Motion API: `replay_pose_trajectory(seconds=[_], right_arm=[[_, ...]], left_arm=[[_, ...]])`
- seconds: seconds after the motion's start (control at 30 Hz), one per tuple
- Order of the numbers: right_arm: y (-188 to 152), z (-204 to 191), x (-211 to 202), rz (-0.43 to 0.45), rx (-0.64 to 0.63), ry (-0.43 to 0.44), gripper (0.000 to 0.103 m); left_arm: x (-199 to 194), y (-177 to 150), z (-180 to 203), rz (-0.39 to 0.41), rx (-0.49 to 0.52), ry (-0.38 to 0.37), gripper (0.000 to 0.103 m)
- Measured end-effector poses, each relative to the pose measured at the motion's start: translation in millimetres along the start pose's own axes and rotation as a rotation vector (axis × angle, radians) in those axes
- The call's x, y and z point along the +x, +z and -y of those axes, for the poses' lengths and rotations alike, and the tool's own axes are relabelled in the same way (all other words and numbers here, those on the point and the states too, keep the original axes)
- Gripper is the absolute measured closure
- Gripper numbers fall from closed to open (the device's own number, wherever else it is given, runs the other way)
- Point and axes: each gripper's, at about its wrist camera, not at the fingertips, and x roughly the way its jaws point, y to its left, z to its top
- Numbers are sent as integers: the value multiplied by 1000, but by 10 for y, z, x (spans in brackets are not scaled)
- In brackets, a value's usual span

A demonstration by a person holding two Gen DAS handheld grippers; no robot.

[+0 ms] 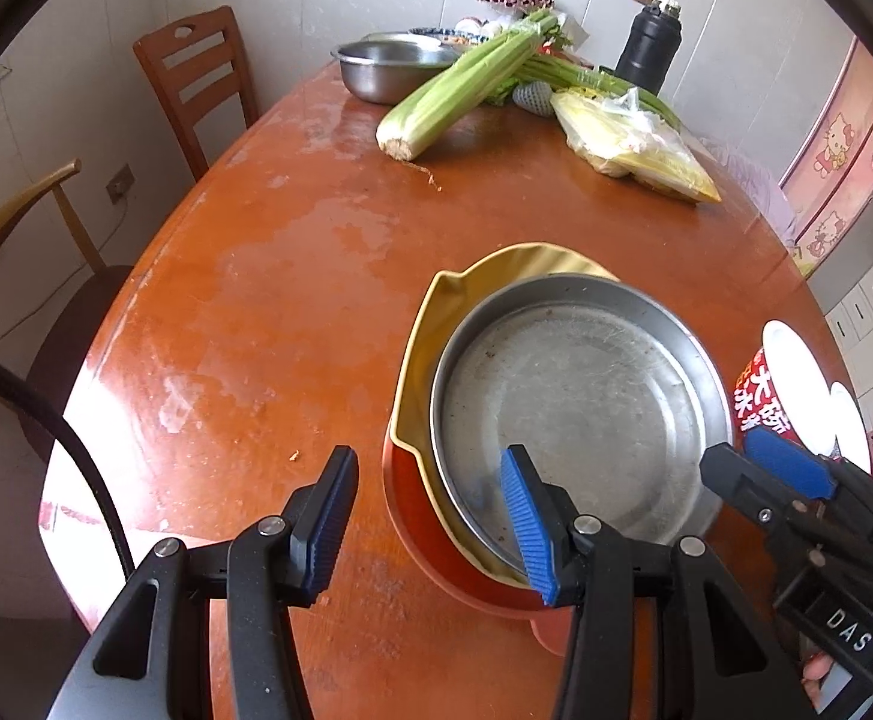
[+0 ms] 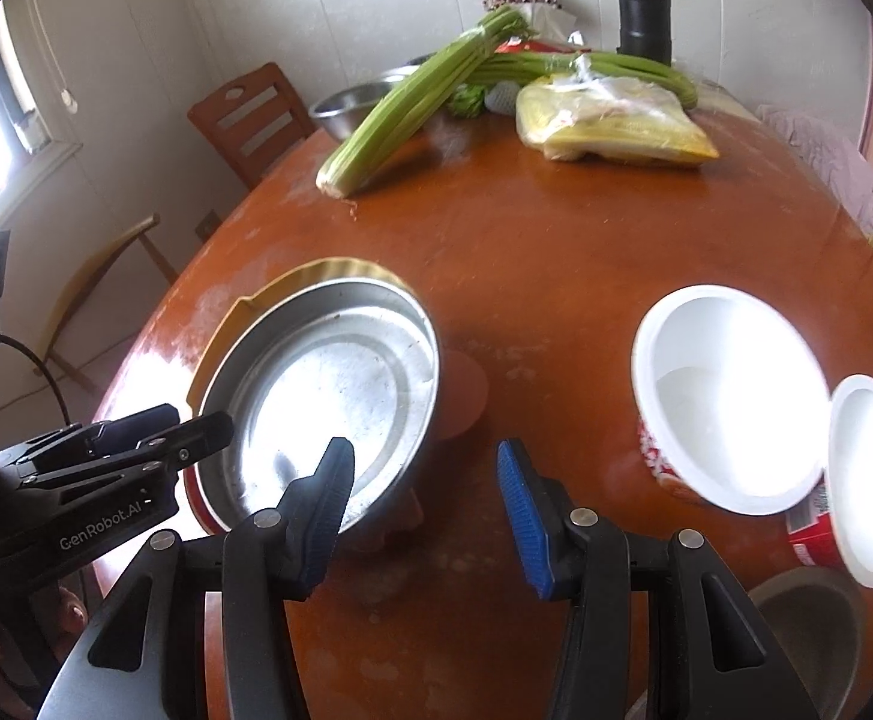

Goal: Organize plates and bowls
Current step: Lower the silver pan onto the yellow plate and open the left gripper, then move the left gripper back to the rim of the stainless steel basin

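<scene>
Left hand-held gripper (image 1: 430, 516) hangs agape just beside the steel plate (image 1: 580, 408).

My steel pan (image 1: 580, 402) covers most of the gold-lined red bowl (image 1: 436, 324) beneath it, so I see only its rim and part of its outer wall. Glare washes out the insides of both white cups (image 2: 730, 396). The far steel bowl (image 2: 346, 105) sits half behind the celery (image 2: 412, 102). The small cup (image 2: 871, 480) is clipped by the right wrist view's edge.
</scene>
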Motion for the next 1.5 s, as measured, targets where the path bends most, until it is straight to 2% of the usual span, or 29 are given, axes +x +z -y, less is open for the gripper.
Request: replay_pose_trajectory(seconds=[0.37,0.87,1.5], right_arm=[[-61,137,-455,116,-4,11,52],[-223,577,-912,182,12,-21,52],[-453,1053,-1219,205,64,-101,52]], left_arm=[[-265,-94,250,45,40,6,53],[-434,-196,746,85,96,-3,53],[-520,-314,1388,100,184,-50,53]])
